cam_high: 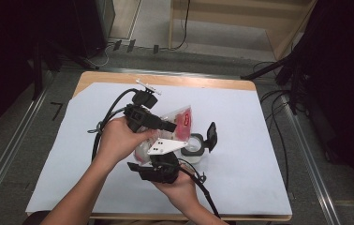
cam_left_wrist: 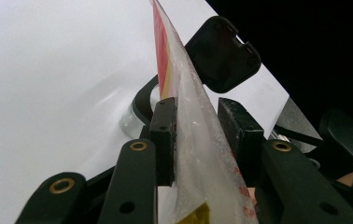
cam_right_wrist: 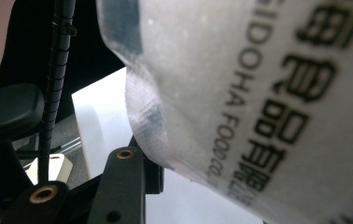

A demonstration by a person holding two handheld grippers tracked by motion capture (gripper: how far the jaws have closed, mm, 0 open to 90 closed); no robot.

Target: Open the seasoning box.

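Above white table paper (cam_high: 240, 117), the food pouch (cam_high: 180, 123) hangs pinched between both hand-held grippers, left (cam_high: 168, 125) and right (cam_high: 163, 157).

The bag (cam_high: 180, 123) hangs between 2 grippers — above the container (cam_high: 193, 146), whose lid (cam_high: 211, 136) stands right.

A wooden table (cam_high: 165, 78) sits at the centre of the frame, most of its top covered by a white sheet (cam_high: 240, 140). Grey floor (cam_high: 20, 140) surrounds it, with metal rails (cam_high: 6, 154) running along the left and right sides. Black drapes (cam_high: 348, 70) close off both upper corners — dark and unlit. At top centre stands a pale wooden frame (cam_high: 278, 33), with black cables (cam_high: 278, 122) trailing over the floor at right.
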